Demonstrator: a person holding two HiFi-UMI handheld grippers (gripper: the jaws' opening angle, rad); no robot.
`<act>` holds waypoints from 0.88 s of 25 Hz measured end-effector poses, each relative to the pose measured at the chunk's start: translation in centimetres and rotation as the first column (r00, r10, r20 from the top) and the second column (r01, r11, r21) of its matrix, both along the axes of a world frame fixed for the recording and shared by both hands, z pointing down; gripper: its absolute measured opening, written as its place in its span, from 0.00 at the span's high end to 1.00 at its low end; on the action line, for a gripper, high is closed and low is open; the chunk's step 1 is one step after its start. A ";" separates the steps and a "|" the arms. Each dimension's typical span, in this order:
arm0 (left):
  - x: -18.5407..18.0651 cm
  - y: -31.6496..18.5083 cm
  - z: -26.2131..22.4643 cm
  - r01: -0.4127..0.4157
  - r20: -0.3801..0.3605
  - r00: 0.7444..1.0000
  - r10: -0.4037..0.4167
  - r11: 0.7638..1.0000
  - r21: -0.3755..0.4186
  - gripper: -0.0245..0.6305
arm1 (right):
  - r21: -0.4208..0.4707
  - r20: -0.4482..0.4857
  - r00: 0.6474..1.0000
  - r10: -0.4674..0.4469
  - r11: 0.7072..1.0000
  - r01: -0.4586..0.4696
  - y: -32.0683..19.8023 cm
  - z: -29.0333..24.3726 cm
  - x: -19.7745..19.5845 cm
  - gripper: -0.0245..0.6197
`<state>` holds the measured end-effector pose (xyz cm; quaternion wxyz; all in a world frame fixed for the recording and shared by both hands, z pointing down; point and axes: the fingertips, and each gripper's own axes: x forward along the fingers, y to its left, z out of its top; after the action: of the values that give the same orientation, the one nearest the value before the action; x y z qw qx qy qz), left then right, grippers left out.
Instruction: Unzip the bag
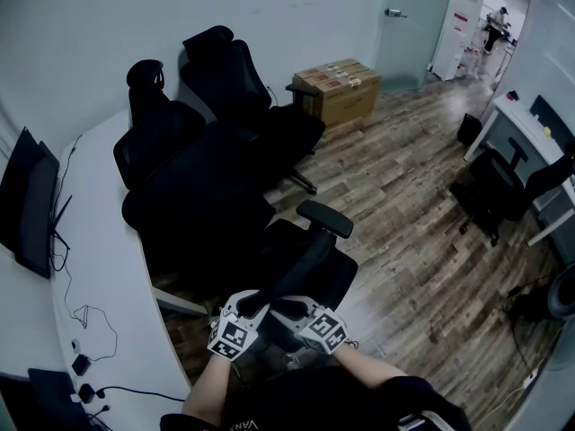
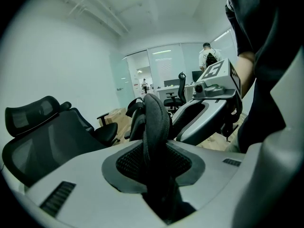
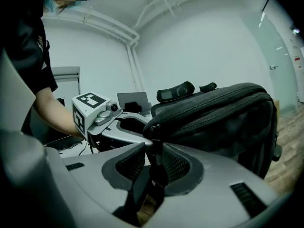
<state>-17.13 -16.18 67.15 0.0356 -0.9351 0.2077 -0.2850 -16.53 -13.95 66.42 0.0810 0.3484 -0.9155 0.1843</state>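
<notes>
A black bag (image 3: 218, 113) hangs between my two grippers over an office chair (image 1: 325, 218); in the head view the bag (image 1: 292, 272) is a dark shape that rises from the jaws. My left gripper (image 2: 154, 163) is shut on a thick black fold of the bag (image 2: 156, 122). My right gripper (image 3: 153, 163) is closed on the zipper pull (image 3: 154, 148) that hangs from the bag's corner. In the head view both sit close together, the left gripper (image 1: 252, 305) beside the right gripper (image 1: 289, 308). Each gripper view shows the other gripper's marker cube.
Several black office chairs (image 1: 207, 178) crowd the space ahead. A curved white desk (image 1: 99, 268) with a monitor (image 1: 31, 200) and cables runs along the left. A cardboard box (image 1: 340, 88) stands by the far wall. Wooden floor (image 1: 422, 241) spreads to the right.
</notes>
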 end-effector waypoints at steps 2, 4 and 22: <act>0.1 0.1 0.1 -0.022 0.004 1.000 0.022 1.000 -0.002 0.75 | 0.018 -0.020 0.999 -0.034 0.999 0.035 0.0 0.0 0.0 0.79; 0.3 0.3 0.2 -0.037 0.007 0.999 0.037 0.999 -0.005 0.75 | 0.021 -0.035 0.999 -0.038 0.999 0.039 -0.1 0.1 0.3 0.85; 1.0 -1.1 0.0 0.028 0.014 0.999 -0.029 0.999 0.037 0.77 | 0.000 -0.012 0.992 0.128 0.992 -0.128 -1.0 -3.2 5.2 0.87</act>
<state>-16.08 -17.23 67.10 0.0504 -0.9290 0.2260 -0.2886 -11.35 -14.99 63.18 0.0745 0.4074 -0.8907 0.1873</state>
